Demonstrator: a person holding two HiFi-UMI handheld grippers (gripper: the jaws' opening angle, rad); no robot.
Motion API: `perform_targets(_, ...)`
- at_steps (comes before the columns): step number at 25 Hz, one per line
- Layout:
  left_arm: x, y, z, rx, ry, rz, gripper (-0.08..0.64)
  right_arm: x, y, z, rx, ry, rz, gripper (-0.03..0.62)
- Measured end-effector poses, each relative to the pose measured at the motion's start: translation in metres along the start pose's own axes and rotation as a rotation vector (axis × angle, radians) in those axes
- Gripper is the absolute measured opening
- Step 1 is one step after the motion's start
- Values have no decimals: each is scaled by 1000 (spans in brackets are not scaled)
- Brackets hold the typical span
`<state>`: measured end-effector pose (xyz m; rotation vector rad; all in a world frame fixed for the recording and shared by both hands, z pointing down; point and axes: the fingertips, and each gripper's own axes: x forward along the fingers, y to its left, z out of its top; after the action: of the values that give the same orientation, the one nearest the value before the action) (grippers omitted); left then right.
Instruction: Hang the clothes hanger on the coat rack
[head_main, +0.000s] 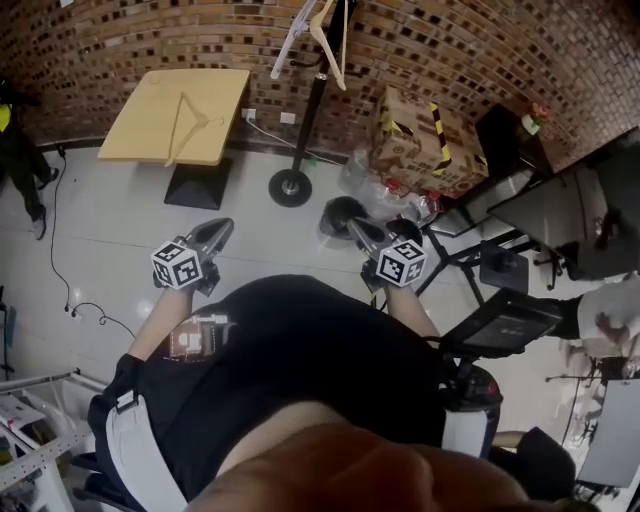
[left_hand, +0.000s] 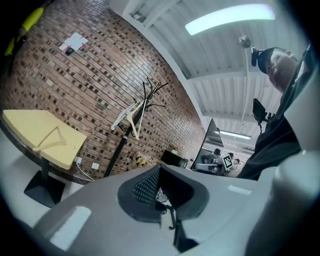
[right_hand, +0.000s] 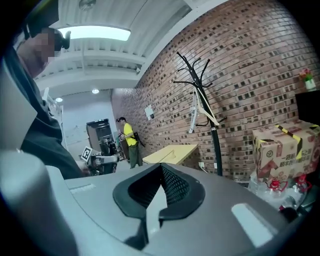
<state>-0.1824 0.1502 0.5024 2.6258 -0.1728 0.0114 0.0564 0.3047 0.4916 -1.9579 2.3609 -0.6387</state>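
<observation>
Both hand-held grippers are empty right now. The left hand-held gripper (head_main: 220, 230) has its jaws pressed together with nothing between them, and the right hand-held gripper (head_main: 357, 229) looks the same, jaws together and holding nothing. In the head view they're side by side just in front of the person's body, over the pale tiled floor (head_main: 100, 230), both pointing toward 12 o'clock. The clothes hanger (head_main: 188, 122), a wooden one, is lying flat on the yellow surface (head_main: 150, 135), up at about 11 o'clock from the left gripper and well apart from it. The coat rack (head_main: 306, 115) stands at roughly 12 o'clock between the two grippers, just to the 3 o'clock side of the surface, with its round base (head_main: 290, 188) on the floor. It has a white hanger (head_main: 288, 45) and another wooden hanger (head_main: 330, 35) up on its top hooks. At about 1 o'clock from the right gripper there's a cardboard box (head_main: 410, 130) with yellow-black tape, against the brick wall (head_main: 470, 50), and some plastic bottles (head_main: 385, 185) in front of it.
</observation>
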Motion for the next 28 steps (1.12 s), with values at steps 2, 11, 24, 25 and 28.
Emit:
perform_targets(2,5,16,6,-13,-12,11,0,15,-8,3,0,17,1,14)
perform_targets(11,44,63,17,-22,-8,78,0,86,-62,32,-9,38,81,14)
perform_targets(24,188,93,61,-7,-91,232,0,163,-199,108,-131,80,286,14)
perform_targets(25,200,94,64,-9,-96,236,0,166,-209,113,-136,82,295,14)
perform_targets(28,230,98,66,-11,-77,242,0,175,-233,120,-141,86,315,14)
